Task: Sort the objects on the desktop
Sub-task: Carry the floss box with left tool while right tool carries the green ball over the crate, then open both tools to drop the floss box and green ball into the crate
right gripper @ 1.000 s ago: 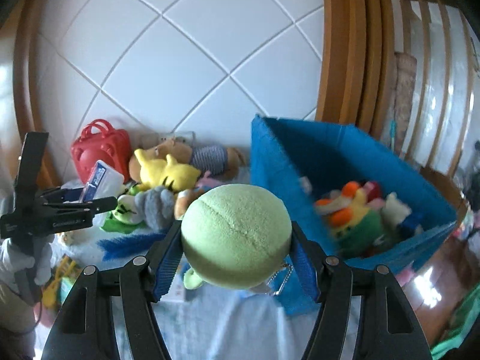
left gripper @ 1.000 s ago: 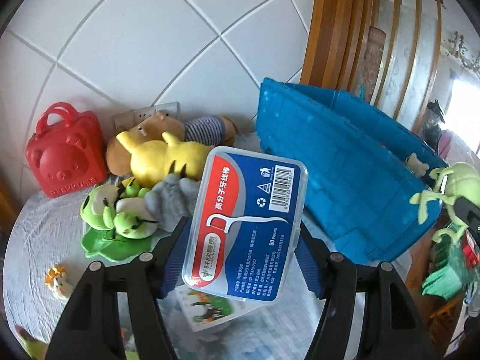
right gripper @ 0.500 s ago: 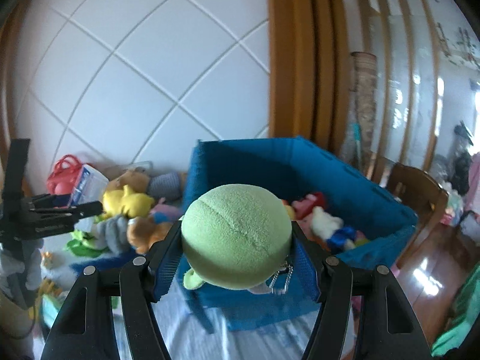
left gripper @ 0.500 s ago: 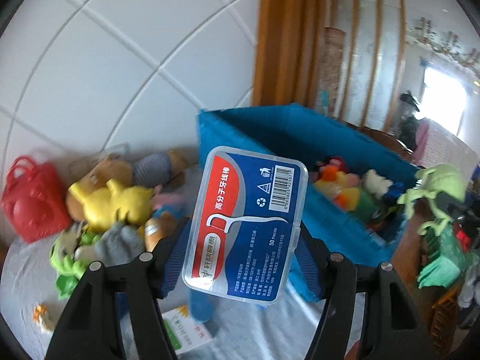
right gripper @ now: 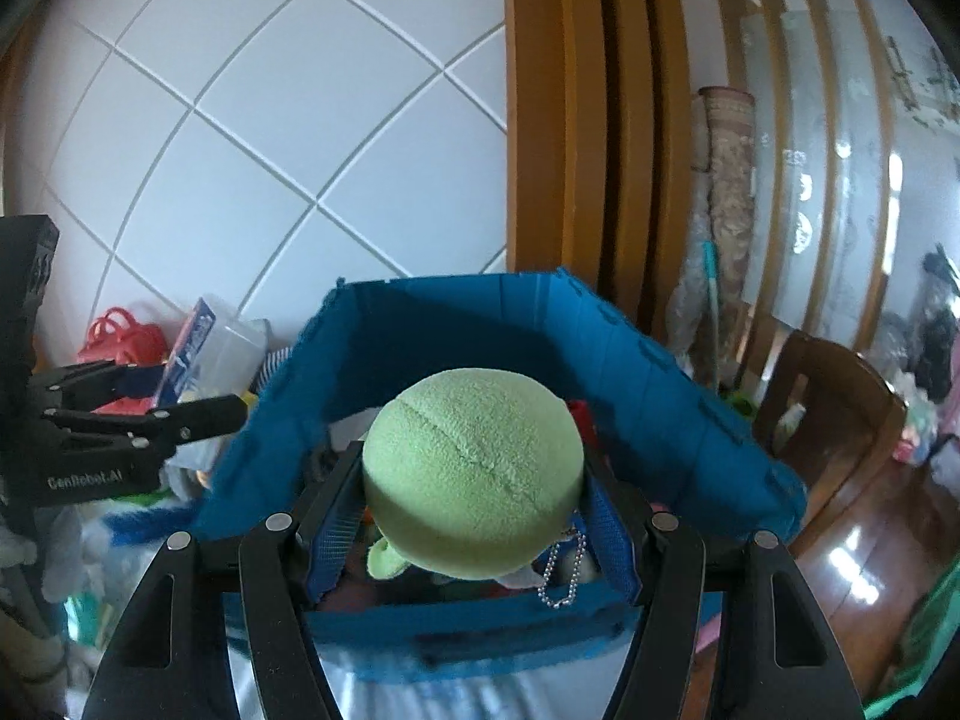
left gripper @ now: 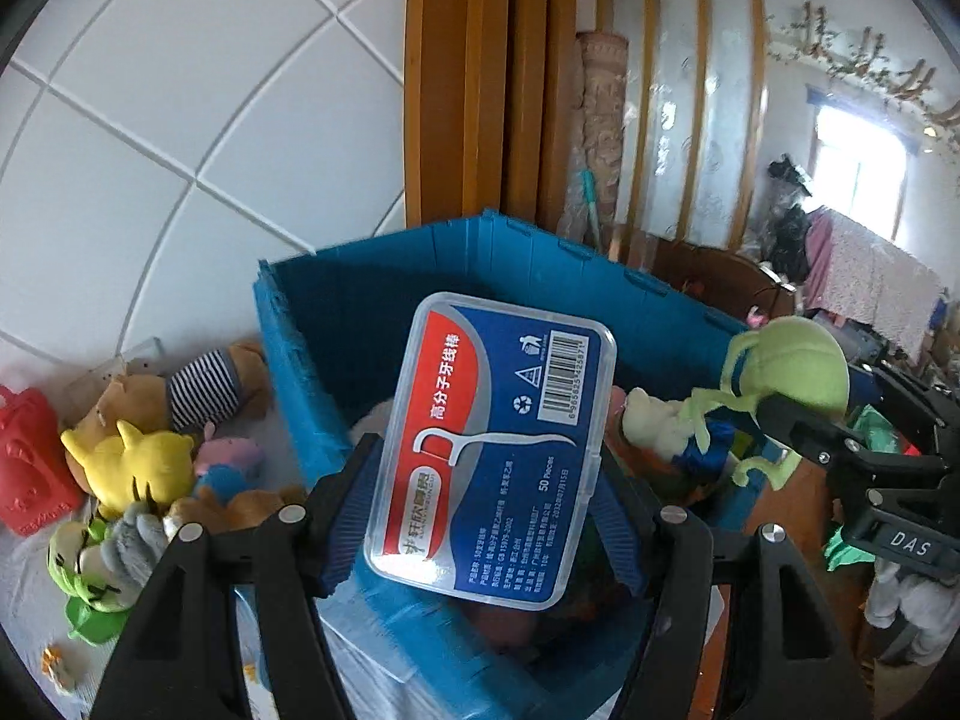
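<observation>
The left gripper clamps a floss pick box above the blue bin. The right gripper grips a green plush toy there too. Plush toys and a red bag crowd the bin's left side.

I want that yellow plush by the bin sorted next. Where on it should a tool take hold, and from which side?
A judgement: grip the yellow plush across its rounded body, coming from above. It lies on the table packed between the brown striped plush behind and the grey toy in front, so a side approach looks blocked; its top is exposed. Both tools are full now.
</observation>
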The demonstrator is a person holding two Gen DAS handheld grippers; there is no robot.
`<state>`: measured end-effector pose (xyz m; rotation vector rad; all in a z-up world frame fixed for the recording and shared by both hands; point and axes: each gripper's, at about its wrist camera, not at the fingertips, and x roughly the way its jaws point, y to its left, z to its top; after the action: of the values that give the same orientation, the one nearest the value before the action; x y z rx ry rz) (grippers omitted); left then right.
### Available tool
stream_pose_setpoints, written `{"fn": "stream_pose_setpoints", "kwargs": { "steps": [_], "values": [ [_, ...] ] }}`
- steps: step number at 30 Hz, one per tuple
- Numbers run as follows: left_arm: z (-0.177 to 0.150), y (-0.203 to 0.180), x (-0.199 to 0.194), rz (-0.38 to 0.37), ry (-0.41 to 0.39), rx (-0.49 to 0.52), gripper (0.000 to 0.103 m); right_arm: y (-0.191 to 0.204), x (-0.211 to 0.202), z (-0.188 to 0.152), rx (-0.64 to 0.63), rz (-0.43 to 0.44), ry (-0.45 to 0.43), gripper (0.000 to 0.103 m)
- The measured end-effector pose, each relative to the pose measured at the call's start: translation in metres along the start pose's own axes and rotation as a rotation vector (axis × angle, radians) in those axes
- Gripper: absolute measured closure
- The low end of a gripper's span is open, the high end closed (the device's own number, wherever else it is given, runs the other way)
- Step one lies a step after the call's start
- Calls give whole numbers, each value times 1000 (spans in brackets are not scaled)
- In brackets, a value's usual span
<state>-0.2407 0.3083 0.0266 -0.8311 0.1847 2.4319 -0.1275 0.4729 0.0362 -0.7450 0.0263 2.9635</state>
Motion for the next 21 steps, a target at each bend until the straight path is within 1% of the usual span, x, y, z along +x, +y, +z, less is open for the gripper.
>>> {"fn": "stream_pose_setpoints", "kwargs": {
  "steps": [3, 6, 10, 17, 21],
  "values": [
    [5, -18, 23, 36, 65, -7, 38, -22, 27, 3, -28, 30, 54, 36],
    [5, -31, 45, 65, 130, -6, 38, -34, 53, 0, -70, 61, 122, 35],
    [2, -42, 64, 95, 183, -9, 38, -43, 80, -6, -114, 95, 189, 35],
    [-3, -41, 83, 145, 237, -30, 38, -44, 97, -9, -156, 162, 214, 35],
    [-8, -39, 86, 170, 251, -35, 37, -42, 104, -11, -181, 199, 226, 35]
  ]
}}
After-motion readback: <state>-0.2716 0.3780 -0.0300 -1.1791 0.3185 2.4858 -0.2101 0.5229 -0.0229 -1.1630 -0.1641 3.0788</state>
